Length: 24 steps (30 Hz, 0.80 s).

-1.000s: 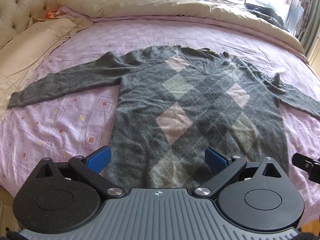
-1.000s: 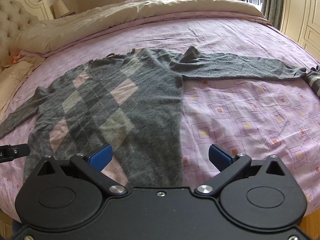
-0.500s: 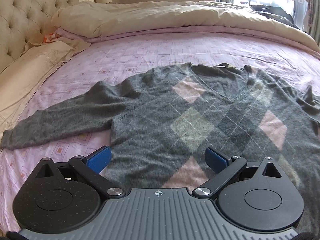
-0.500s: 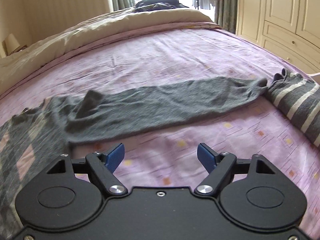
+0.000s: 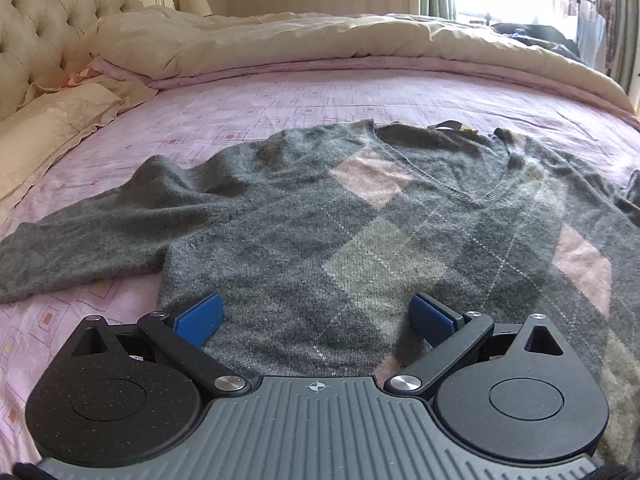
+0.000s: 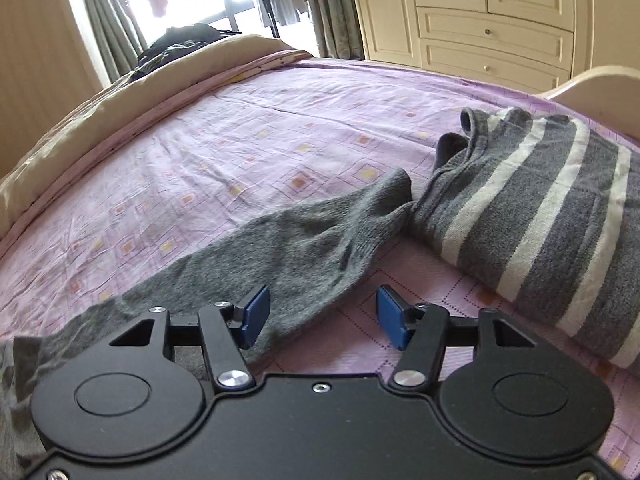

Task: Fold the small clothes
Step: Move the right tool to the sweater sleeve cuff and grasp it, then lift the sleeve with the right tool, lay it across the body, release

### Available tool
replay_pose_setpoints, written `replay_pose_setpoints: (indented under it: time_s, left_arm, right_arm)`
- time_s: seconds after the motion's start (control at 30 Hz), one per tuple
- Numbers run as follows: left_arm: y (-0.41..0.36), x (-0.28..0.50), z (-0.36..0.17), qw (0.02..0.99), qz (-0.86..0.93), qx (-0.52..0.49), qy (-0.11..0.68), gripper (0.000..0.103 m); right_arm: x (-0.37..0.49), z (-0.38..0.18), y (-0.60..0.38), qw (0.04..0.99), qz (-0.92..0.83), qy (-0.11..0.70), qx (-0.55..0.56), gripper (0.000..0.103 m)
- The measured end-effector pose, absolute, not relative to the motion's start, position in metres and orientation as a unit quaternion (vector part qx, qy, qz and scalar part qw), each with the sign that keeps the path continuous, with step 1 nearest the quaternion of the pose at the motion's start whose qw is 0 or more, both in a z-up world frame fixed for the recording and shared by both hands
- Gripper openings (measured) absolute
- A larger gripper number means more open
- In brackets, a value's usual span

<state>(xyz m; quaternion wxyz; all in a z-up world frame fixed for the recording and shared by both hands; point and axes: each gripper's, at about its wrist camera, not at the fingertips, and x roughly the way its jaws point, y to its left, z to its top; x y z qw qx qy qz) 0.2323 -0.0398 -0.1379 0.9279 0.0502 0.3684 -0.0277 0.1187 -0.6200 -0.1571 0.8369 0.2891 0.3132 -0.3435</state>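
A grey argyle sweater (image 5: 360,216) lies flat on the bed (image 5: 280,96), sleeve (image 6: 304,240) reaching a striped garment (image 6: 540,216) near the foot edge. Left gripper (image 5: 318,314) hangs over its body, right gripper (image 6: 322,314) over the sleeve; both jaws released.

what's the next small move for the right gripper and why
Probably ease the right gripper forward and down, then close on the sleeve. Its fingers are open with the grey sleeve lying flat between them, its cuff touching the striped garment; nothing is gripped yet.
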Motion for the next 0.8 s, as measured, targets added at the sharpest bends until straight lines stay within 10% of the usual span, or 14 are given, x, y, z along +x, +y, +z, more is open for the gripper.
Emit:
replay_pose_setpoints:
  time_s: [0.13,0.2,0.27,0.8]
  left_arm:
    - [-0.037,0.229,-0.143,0.936,-0.036,0.040,0.348,0.102]
    - [-0.039,0.228,-0.144,0.936,-0.037,0.048,0.346,0.103]
    - [-0.040,0.228,-0.144,0.936,-0.035,0.048,0.346,0.103]
    - [-0.033,0.229,-0.145,0.934,-0.046,0.027,0.352,0.103]
  right_arm:
    - [0.118,-0.163,-0.636,0.838,-0.348,0.283,0.312,0.059]
    - [0.122,-0.165,-0.646,0.833,-0.354,0.281,0.320,0.046]
    - [0.124,-0.165,-0.654,0.829,-0.352,0.281,0.332,0.011]
    - [0.200,-0.001,-0.527,0.928,-0.186,0.243,0.213,0.011]
